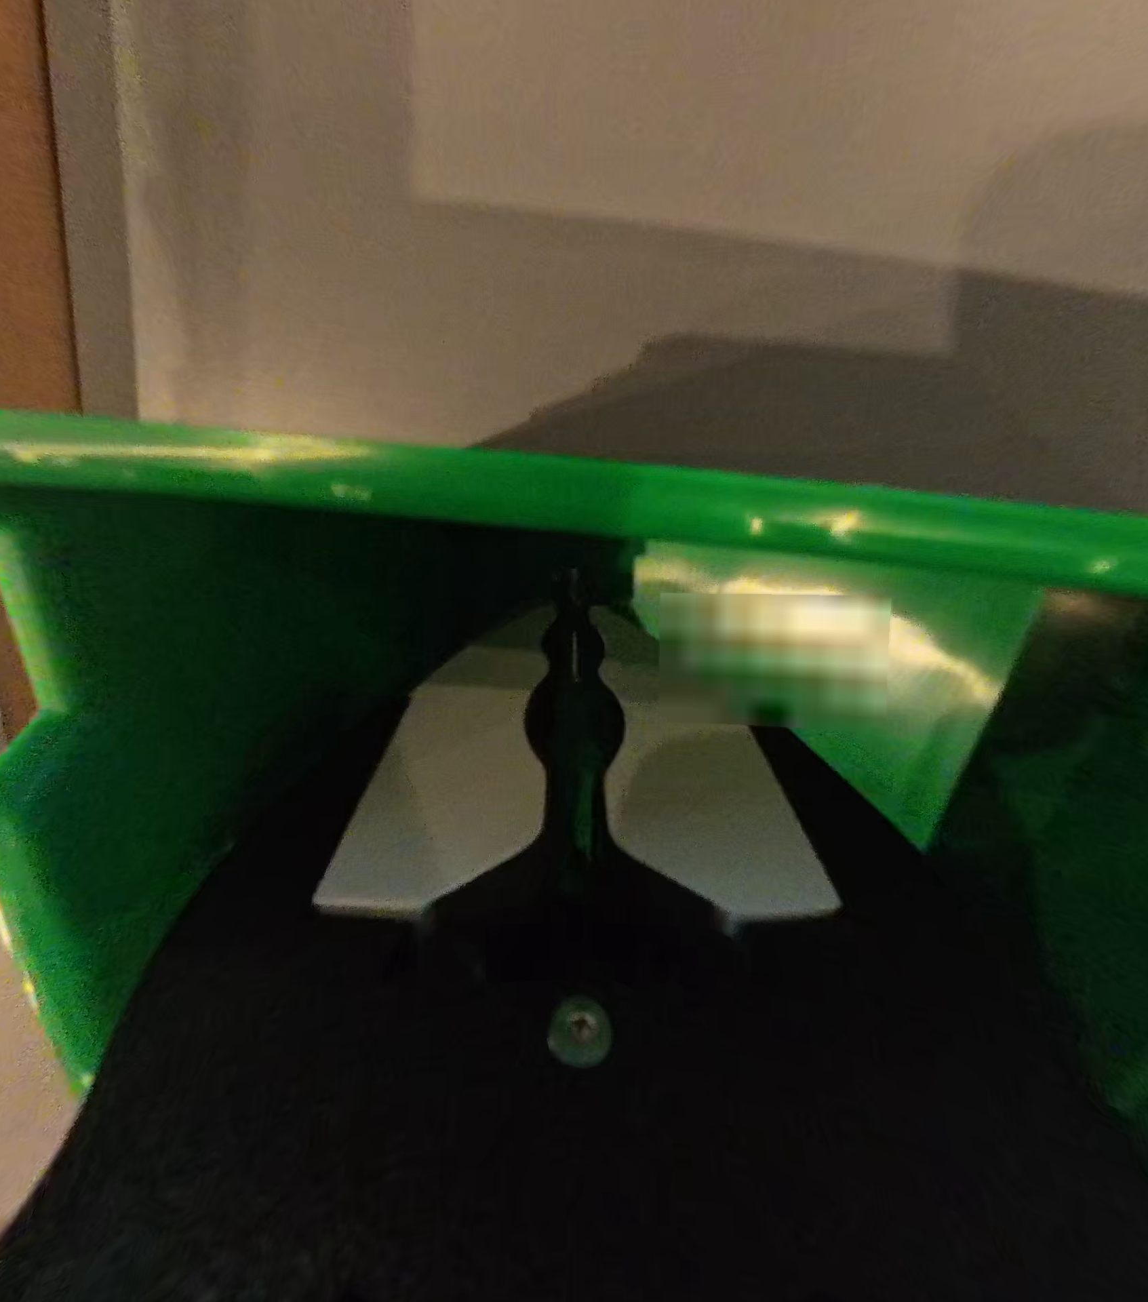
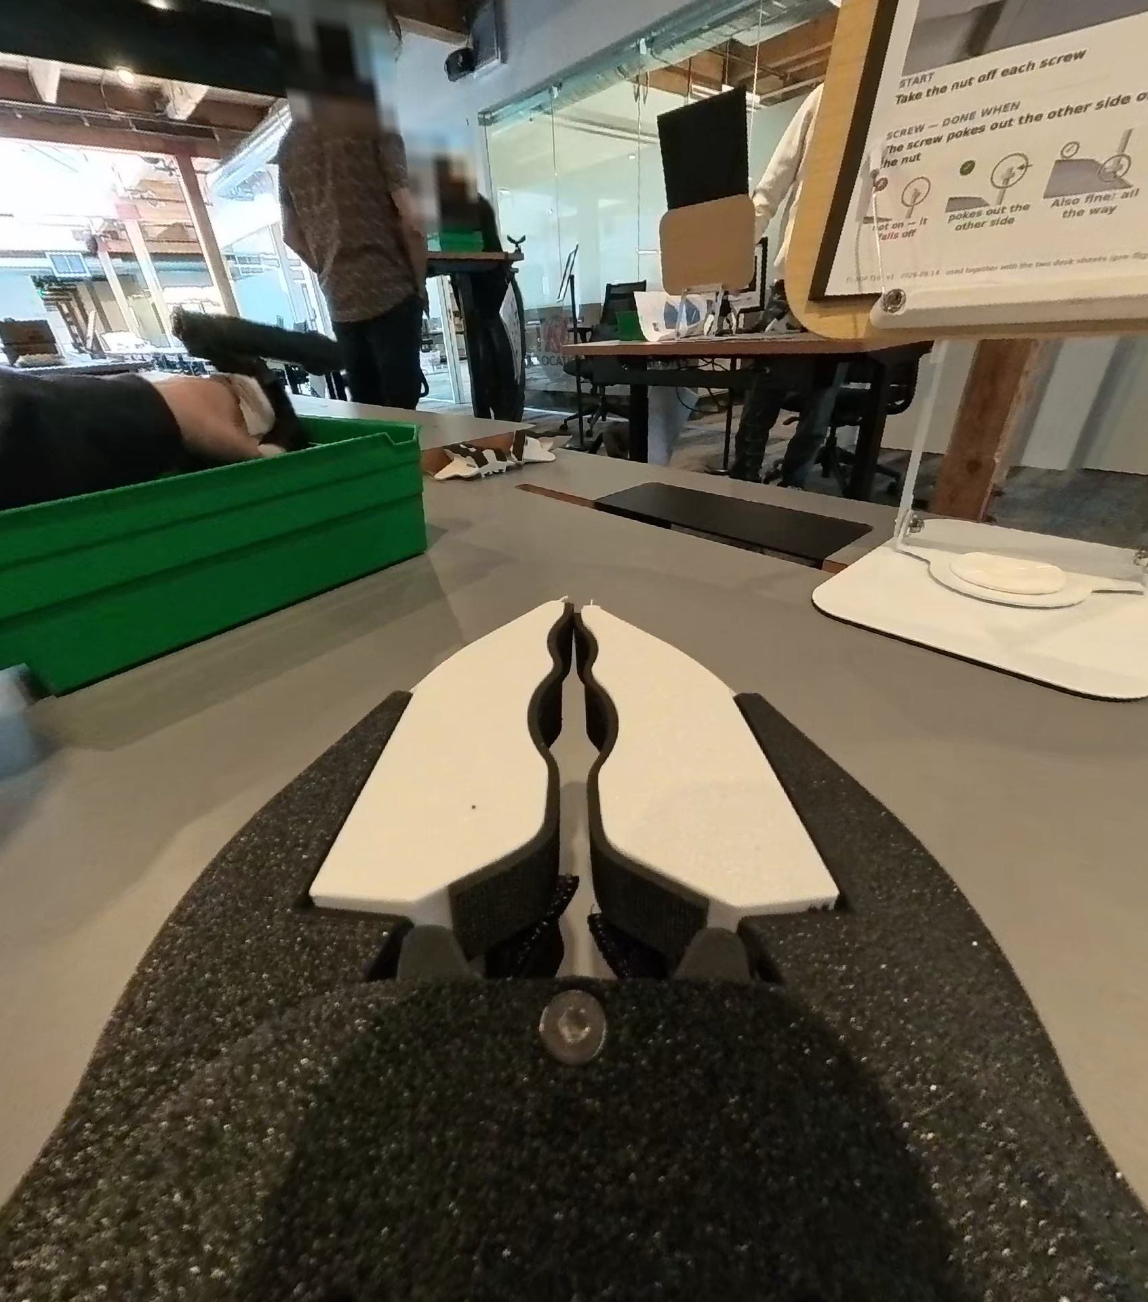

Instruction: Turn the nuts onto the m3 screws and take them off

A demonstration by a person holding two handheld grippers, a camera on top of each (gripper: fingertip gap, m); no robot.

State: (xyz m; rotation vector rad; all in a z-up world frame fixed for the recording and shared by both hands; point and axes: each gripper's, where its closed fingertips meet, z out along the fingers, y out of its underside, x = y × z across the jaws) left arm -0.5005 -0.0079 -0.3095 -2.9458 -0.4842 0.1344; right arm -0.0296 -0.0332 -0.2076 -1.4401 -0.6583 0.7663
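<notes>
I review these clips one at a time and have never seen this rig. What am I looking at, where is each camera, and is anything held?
No robot: a person holds a two-finger gripper in each hand, each with a camera looking along its fingers. The left view sits inside a green plastic bin; the left gripper is shut, and something thin and dark shows at its tips, too blurred to name. The right gripper rests shut and empty over a grey table. That view shows the bin with the person's hand reaching in, and a white stand carrying an instruction sheet.
</notes>
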